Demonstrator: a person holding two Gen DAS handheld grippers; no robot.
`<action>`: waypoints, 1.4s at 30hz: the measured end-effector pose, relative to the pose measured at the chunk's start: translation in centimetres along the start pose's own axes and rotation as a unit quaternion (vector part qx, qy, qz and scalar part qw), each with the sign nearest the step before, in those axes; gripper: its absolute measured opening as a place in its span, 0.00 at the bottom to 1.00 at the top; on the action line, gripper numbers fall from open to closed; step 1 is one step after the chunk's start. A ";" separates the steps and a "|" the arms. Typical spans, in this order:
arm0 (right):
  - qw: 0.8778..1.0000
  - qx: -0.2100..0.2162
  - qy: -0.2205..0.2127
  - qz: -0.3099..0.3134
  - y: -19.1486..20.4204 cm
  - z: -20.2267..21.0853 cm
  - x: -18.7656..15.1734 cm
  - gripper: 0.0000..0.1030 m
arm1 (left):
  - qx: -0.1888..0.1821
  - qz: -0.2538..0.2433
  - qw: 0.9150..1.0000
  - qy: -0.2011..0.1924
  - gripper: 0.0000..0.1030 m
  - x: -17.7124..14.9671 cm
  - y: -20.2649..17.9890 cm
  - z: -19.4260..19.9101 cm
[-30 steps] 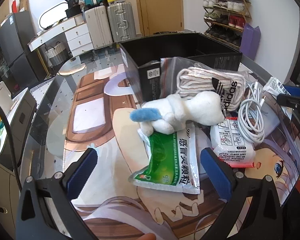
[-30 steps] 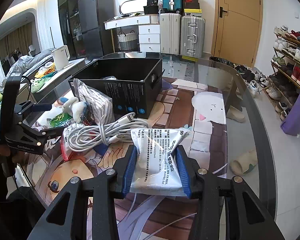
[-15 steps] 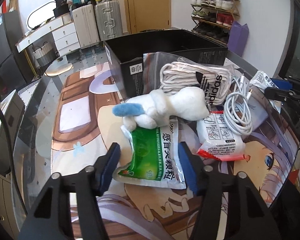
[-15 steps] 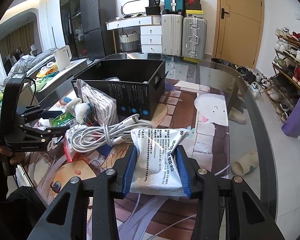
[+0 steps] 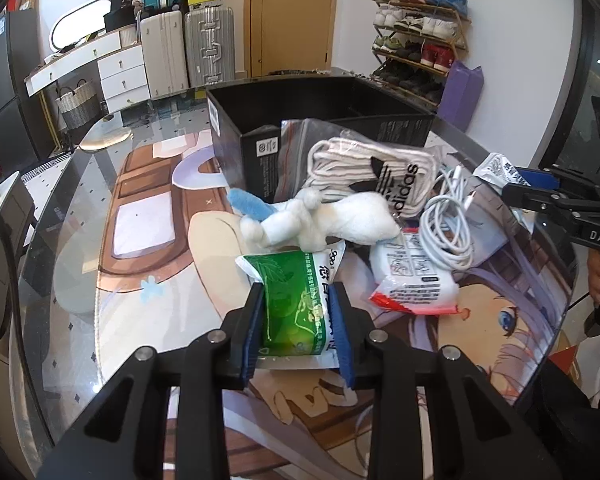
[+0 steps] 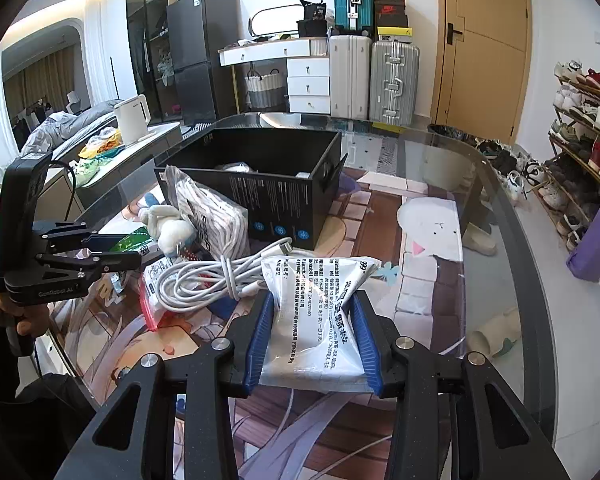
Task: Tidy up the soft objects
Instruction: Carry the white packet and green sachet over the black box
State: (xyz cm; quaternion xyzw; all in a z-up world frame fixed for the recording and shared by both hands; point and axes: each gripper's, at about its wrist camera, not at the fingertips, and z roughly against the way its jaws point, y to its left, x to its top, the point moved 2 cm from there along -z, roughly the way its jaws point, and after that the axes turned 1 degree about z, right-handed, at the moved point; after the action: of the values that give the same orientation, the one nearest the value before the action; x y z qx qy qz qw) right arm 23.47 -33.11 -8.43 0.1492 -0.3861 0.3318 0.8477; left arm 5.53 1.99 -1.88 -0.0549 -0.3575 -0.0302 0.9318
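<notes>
My left gripper [image 5: 298, 326] is shut on a green and white medicine pouch [image 5: 294, 300] that lies on the glass table. A white plush toy with a blue ear [image 5: 320, 220] lies on the pouch's far end. My right gripper [image 6: 314, 330] is shut on a white printed pouch [image 6: 316, 316]. A bag of white Adidas socks [image 5: 376, 172] leans against the open black box [image 5: 320, 120]. The box also shows in the right wrist view [image 6: 276, 184], with the left gripper [image 6: 128, 258] at its left.
A coiled white cable [image 5: 448, 224] and a white pouch with a red edge [image 5: 412, 284] lie between the grippers. The glass table [image 5: 80, 240] covers an anime mat. Suitcases [image 6: 392, 80], a shoe rack [image 5: 420, 56] and a purple bag [image 5: 464, 92] stand around the table.
My left gripper moved forward and closed its fingers on the green pouch, which has bunched up. My right gripper kept its hold on the white pouch and barely moved.
</notes>
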 end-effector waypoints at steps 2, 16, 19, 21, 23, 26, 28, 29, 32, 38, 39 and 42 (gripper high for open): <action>1.000 0.001 -0.004 -0.001 0.0 0.2 0.1 0.39 | -0.004 0.002 1.000 -0.006 0.29 0.2 0.0 0.4; 0.999 0.016 -0.035 0.004 1.0 1.3 0.6 0.39 | -0.044 0.022 0.997 -0.059 0.29 1.7 0.0 4.3; 0.999 0.018 -0.040 0.006 1.2 1.5 0.7 0.39 | -0.044 0.026 0.996 -0.074 0.29 2.1 0.1 5.2; 0.999 0.021 -0.045 0.006 1.3 1.6 0.9 0.39 | -0.043 0.029 0.995 -0.085 0.29 2.3 0.3 5.6; 0.998 0.022 -0.051 0.006 1.5 1.7 1.1 0.39 | -0.041 0.032 0.994 -0.093 0.29 2.6 0.4 5.9; 0.998 0.026 -0.060 0.007 1.8 2.0 1.7 0.39 | -0.035 0.034 0.994 -0.102 0.29 3.1 0.4 6.3; 0.997 0.028 -0.065 0.008 2.0 2.0 2.1 0.39 | -0.031 0.037 0.993 -0.108 0.29 3.4 0.5 6.4; 0.997 0.030 -0.066 0.008 2.1 2.0 2.4 0.39 | -0.030 0.039 0.993 -0.111 0.29 3.7 0.6 6.5; 0.997 0.034 -0.071 0.012 2.6 1.9 3.2 0.39 | -0.027 0.042 0.991 -0.121 0.29 4.3 0.6 6.5; 0.996 0.039 -0.078 0.017 3.0 1.5 4.7 0.39 | -0.018 0.045 0.990 -0.135 0.29 5.8 0.5 6.1; 0.996 0.039 -0.078 0.014 2.9 1.3 4.9 0.39 | -0.016 0.045 0.990 -0.136 0.29 6.0 0.5 6.0; 0.996 0.039 -0.078 0.009 2.7 0.8 5.6 0.39 | -0.012 0.047 0.989 -0.138 0.29 6.6 0.5 5.5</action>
State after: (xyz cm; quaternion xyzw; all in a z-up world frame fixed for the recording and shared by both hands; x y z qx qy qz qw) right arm 23.93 -29.00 -3.70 0.2042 -0.4386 0.3417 0.8057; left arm 6.86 3.09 6.56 -0.0868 -0.4792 0.0175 0.8732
